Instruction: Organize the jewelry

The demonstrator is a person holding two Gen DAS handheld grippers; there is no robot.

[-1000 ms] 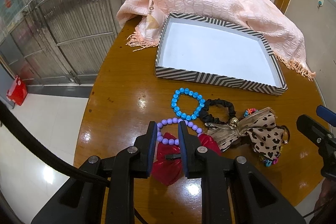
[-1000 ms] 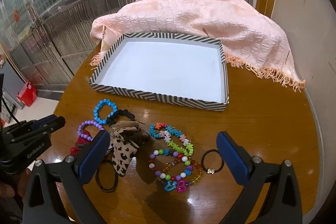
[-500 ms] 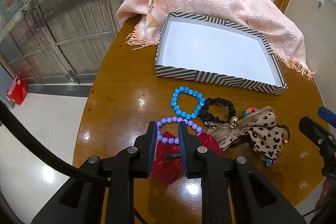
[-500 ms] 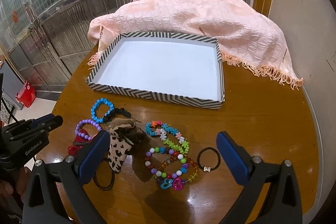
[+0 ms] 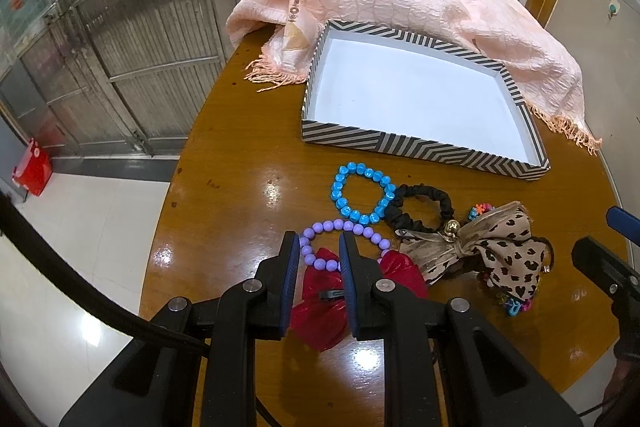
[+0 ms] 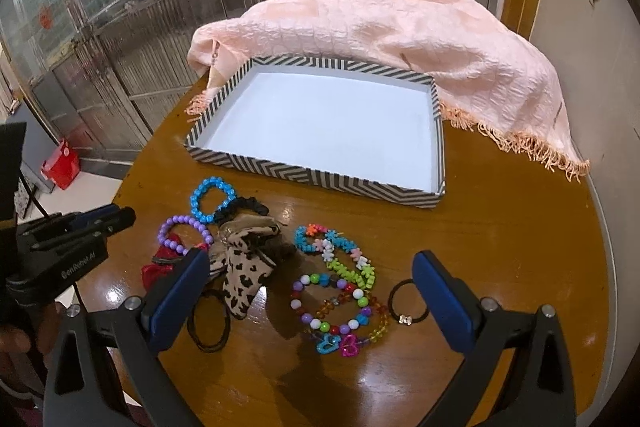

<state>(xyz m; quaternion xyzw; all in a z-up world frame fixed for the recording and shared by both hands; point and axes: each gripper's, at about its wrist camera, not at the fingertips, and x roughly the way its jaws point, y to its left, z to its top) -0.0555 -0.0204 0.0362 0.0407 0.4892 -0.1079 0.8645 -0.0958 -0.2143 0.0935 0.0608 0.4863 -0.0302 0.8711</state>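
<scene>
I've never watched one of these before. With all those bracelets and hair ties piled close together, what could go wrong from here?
1. The left gripper, nearly closed, hangs over the purple bead bracelet, which lies on the red bow; a pinch might catch both.
2. The multicoloured bead bracelets overlap, so lifting one could drag another.
3. The striped tray has low walls; a bracelet dropped from high up might bounce out.
</scene>
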